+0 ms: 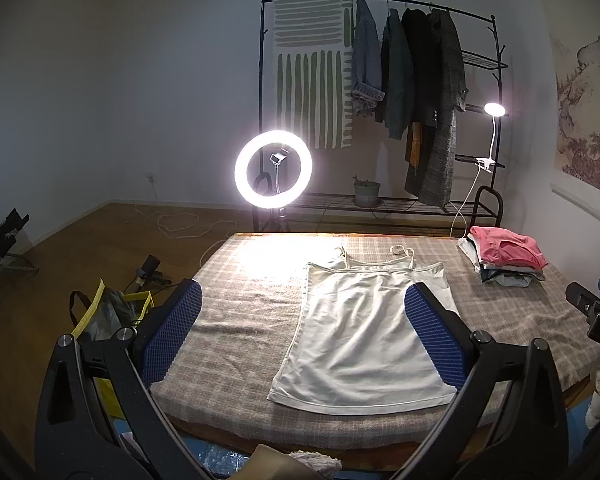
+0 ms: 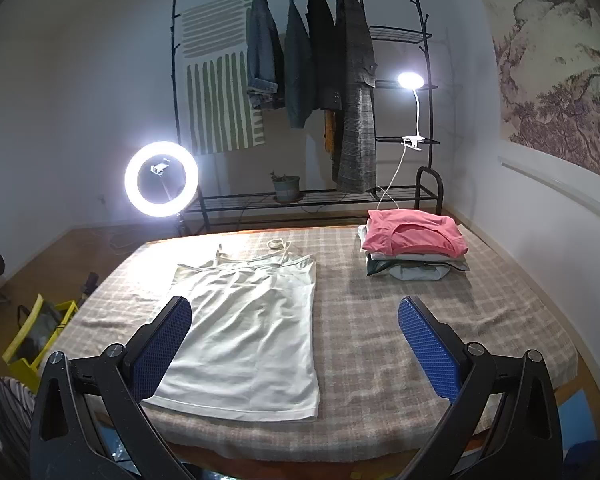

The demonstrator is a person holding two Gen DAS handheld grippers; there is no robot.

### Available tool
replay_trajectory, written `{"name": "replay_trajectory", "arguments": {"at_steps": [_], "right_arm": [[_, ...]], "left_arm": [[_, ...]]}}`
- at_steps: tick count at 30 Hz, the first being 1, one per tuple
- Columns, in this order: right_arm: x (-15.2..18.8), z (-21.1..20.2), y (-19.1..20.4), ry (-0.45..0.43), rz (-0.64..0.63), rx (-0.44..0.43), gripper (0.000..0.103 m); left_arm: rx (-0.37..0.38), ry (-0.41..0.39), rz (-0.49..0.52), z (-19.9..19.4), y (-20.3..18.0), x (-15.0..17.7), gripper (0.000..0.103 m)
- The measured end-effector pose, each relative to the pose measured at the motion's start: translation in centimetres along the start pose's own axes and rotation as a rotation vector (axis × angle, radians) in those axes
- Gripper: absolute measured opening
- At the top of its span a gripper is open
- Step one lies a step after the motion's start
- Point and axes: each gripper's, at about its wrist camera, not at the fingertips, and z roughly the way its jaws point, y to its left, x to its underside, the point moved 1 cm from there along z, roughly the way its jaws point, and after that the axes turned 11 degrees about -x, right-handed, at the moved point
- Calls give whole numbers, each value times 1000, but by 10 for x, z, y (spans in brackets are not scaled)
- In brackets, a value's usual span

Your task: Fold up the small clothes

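A white strappy top point(image 1: 364, 328) lies flat and spread out on the checked table cloth point(image 1: 244, 304), straps at the far end, hem toward me. It also shows in the right wrist view point(image 2: 248, 332). My left gripper point(image 1: 302, 300) is open and empty, held above the near part of the top. My right gripper point(image 2: 294, 316) is open and empty, above the top's right side. The right gripper's tip also shows at the right edge of the left wrist view point(image 1: 592, 304).
A stack of folded clothes with a pink one on top point(image 2: 414, 244) sits at the table's far right. A ring light point(image 2: 161, 179) stands past the far left corner, with a clothes rack point(image 2: 300, 92) and a clip lamp point(image 2: 410, 80) behind. A yellow bag point(image 2: 36, 332) stands on the floor at left.
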Motion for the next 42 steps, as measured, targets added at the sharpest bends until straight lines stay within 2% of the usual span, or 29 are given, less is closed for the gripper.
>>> {"name": "replay_trajectory", "arguments": {"at_steps": [18, 29, 34, 36, 39, 42], "right_arm": [[-3, 16, 13, 17, -14, -14, 103], [-10, 49, 29, 33, -59, -36, 103], [-20, 78, 37, 50, -60, -94, 101], [-25, 94, 42, 68, -69, -128, 94], [-31, 122, 54, 108, -81, -195, 85], [-34, 152, 66, 163, -93, -253, 71]], "left_arm": [[-31, 24, -19, 14, 6, 8, 103], [-56, 89, -32, 50, 21, 26, 103], [-26, 191, -125, 83, 44, 48, 90], [-6, 241, -163, 96, 50, 59, 79], [27, 333, -222, 120, 57, 78, 67], [74, 414, -262, 140, 58, 95, 62]]}}
